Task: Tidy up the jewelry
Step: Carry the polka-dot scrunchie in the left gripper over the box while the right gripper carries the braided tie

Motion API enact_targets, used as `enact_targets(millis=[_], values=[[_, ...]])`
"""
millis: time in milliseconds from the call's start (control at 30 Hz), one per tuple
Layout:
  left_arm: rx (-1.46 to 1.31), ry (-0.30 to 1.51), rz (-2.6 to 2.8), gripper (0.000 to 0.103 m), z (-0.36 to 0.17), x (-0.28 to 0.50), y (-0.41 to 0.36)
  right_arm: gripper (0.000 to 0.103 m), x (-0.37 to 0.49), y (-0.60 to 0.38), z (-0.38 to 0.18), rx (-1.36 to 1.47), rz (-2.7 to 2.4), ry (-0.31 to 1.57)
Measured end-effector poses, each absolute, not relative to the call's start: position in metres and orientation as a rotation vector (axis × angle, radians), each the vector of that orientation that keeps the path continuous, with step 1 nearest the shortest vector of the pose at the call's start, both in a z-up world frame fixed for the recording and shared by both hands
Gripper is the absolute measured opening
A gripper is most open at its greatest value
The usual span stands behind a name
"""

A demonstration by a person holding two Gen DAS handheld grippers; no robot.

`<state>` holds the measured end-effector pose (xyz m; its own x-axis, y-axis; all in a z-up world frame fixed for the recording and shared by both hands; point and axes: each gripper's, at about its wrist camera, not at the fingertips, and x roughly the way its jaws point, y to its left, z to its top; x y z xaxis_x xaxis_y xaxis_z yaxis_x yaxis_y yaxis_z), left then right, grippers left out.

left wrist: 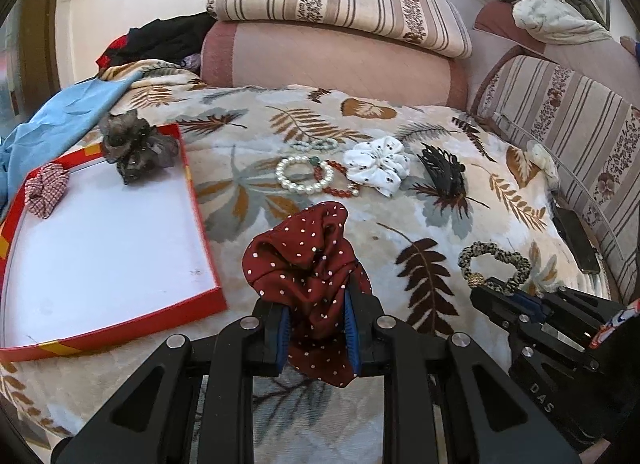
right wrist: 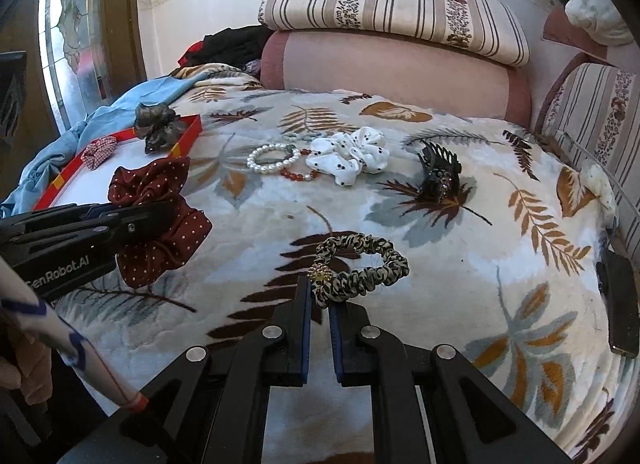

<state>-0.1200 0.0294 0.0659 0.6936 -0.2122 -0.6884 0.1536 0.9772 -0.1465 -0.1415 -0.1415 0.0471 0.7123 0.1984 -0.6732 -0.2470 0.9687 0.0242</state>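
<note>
Nearby, pearl bracelet (left wrist: 305, 175) touches white scrunchie (left wrist: 378, 165), beside black claw clip (left wrist: 442, 173)

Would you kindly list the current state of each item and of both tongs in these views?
Left tongs: shut on the red dotted scrunchie.
Right tongs: shut on the leopard hair tie.
Red tray: open, holding a gray scrunchie and a checked scrunchie.
Pearl bracelet: loose on the blanket.
White scrunchie: on the blanket.
Black claw clip: closed.
</note>
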Motion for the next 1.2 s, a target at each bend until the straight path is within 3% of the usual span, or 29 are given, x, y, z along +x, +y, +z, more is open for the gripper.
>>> enact_targets(millis=[1200], values=[[-0.209, 0.692, 0.098, 0.022, 0.078, -0.113, 0.163, 0.01, -0.129, -0.029, 0.103, -0.208, 0.428, 0.666]])
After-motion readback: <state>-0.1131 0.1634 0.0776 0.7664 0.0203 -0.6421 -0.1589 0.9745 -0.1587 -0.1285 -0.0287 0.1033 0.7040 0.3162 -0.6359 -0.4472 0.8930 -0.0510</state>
